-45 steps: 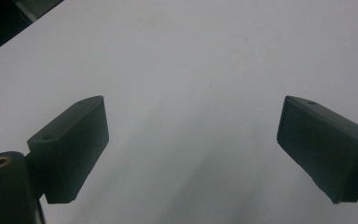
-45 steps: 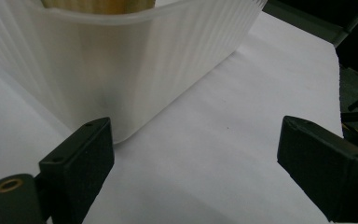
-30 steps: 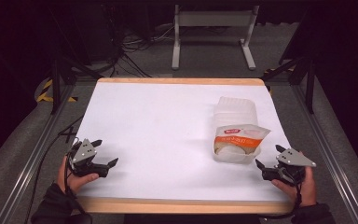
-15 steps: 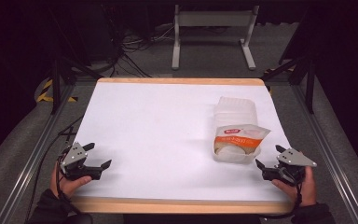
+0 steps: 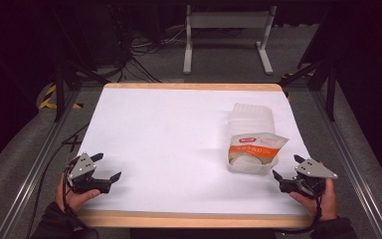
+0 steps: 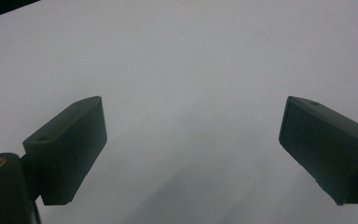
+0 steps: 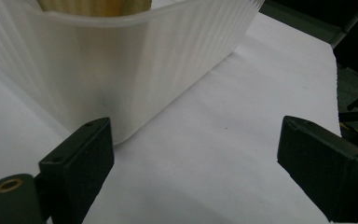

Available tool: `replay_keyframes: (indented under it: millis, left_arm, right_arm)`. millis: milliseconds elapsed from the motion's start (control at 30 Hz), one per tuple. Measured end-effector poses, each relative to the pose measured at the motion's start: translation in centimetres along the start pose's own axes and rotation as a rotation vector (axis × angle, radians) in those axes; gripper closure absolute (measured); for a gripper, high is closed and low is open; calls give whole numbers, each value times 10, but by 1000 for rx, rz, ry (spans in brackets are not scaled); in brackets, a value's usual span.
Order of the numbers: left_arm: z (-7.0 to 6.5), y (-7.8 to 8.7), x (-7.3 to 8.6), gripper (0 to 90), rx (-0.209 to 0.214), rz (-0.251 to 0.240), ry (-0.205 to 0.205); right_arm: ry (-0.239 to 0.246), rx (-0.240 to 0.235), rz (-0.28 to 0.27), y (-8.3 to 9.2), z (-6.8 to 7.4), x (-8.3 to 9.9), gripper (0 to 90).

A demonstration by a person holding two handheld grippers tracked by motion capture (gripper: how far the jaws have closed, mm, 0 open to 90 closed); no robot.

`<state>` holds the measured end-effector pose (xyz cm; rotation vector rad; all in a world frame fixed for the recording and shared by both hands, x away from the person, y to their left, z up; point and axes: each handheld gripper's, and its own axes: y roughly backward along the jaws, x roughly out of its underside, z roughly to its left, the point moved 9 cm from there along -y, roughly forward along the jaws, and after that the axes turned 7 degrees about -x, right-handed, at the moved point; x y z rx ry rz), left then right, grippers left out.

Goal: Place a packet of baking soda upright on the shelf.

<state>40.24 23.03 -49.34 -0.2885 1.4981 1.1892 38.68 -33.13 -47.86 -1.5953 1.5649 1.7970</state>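
Left tool (image 5: 102,167) at about 8 o'clock on the counter (image 5: 169,129), near the front-left corner. It has drifted back toward the near edge and a little leftward over the last second. Jaws spread wide, nothing between them; in the left gripper view the left tool (image 6: 191,154) looks onto bare white surface.

Middle of the counter: bare.

Ribbed translucent tub (image 5: 251,144) at about 4 o'clock, right of centre, standing upright. A packet with an orange label (image 5: 255,144) stands in its near end, top poking above the rim. Position unchanged.

Right tool (image 5: 284,172) at about 5 o'clock, just beside the tub's near-right corner, apart from it. No visible shift from a second ago. Jaws wide, empty. In the right gripper view the right tool (image 7: 193,168) faces the tub wall (image 7: 121,60), close in front of one jaw.

Judgement: left retreating, right parked by the tub, so the tub looks like the right tool's job; grasp not yet begun.
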Motion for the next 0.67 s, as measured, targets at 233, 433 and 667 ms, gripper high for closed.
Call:
replay_keyframes:
  millis: [233, 433, 667]
  left_arm:
    - [-1, -3, 0, 80, 3, 13, -5]
    - [-2, -6, 0, 78, 4, 17, 0]
    - [-5, -6, 0, 78, -4, 23, -15]
  right_arm:
    - [-5, -4, 10, -2, 0, 4, 115]
    - [-3, -6, 15, -4, 0, 5, 115]
    - [-6, -12, 17, -5, 2, 6, 115]
